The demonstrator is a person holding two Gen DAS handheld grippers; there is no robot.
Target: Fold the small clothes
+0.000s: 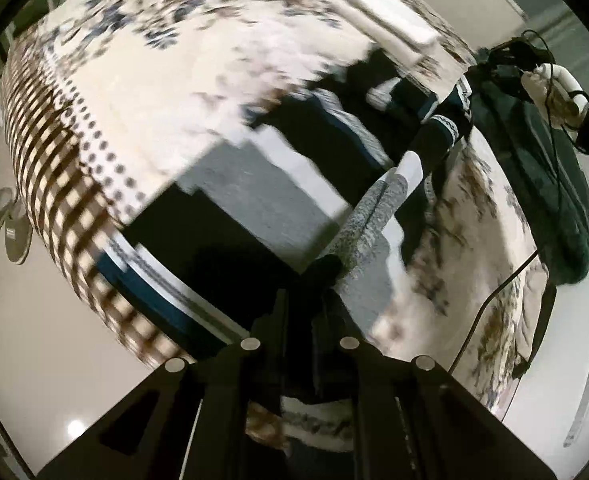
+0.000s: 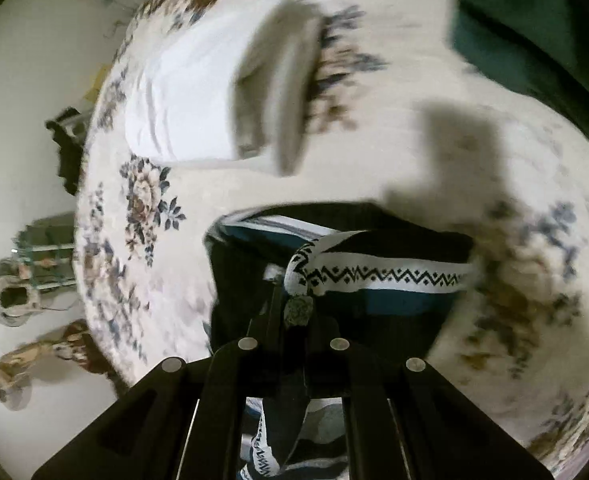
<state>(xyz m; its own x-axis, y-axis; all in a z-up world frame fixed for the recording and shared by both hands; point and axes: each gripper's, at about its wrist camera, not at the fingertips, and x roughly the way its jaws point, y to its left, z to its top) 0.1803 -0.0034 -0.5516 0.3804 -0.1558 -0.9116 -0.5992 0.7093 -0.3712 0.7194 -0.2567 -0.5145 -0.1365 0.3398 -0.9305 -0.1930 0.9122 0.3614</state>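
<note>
Garment: knitted cloth, matt, woven zigzag band. Floral bedspread: soft matt fabric. White folded cloth: smooth. Floor: glossy. Gripper frame: matt black plastic

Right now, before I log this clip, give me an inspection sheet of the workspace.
Surface: cream floral bedspread on a bed, checked border along its edge.
Job's things: dark patterned garment with zigzag trim, lifted between both grippers; folded white clothes lie farther back.
Clutter: dark green cloth at the bed's edge.
Grippers: left gripper shut on the garment; right gripper shut on its trim.
Cables: black cable trailing across the bedspread.
Surroundings: pale floor with slippers; motion blur hides detail.
</note>
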